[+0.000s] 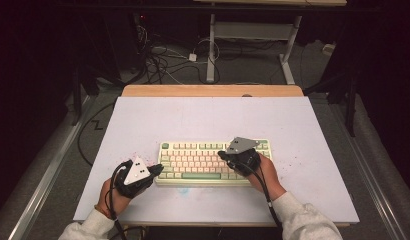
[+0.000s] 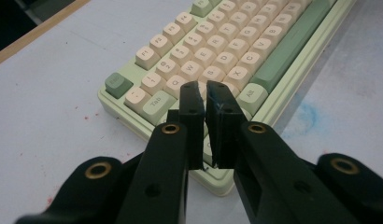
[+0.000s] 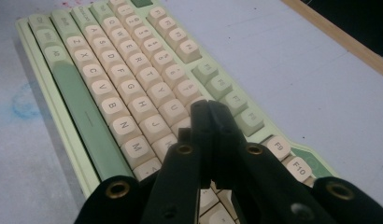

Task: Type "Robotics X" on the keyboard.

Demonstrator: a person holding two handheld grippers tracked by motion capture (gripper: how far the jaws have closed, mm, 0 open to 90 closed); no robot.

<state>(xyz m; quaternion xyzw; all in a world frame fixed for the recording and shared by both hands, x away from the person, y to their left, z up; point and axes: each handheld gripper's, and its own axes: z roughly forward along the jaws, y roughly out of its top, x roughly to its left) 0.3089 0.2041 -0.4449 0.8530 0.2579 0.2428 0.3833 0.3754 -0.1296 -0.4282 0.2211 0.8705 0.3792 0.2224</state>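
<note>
A pale green keyboard with cream and green keys lies near the front of the white table top. My left gripper hovers at the keyboard's left front corner; in the left gripper view its jaws stand shut with only a thin slit, nothing between them, over the lower left keys of the keyboard. My right gripper is over the right half of the keys. In the right gripper view its jaws are pressed together above the middle rows of the keyboard.
A wooden strip edges the table's far side. Beyond it stand a desk frame and tangled cables on the floor. Faint blue and red smudges mark the table in front of the keyboard.
</note>
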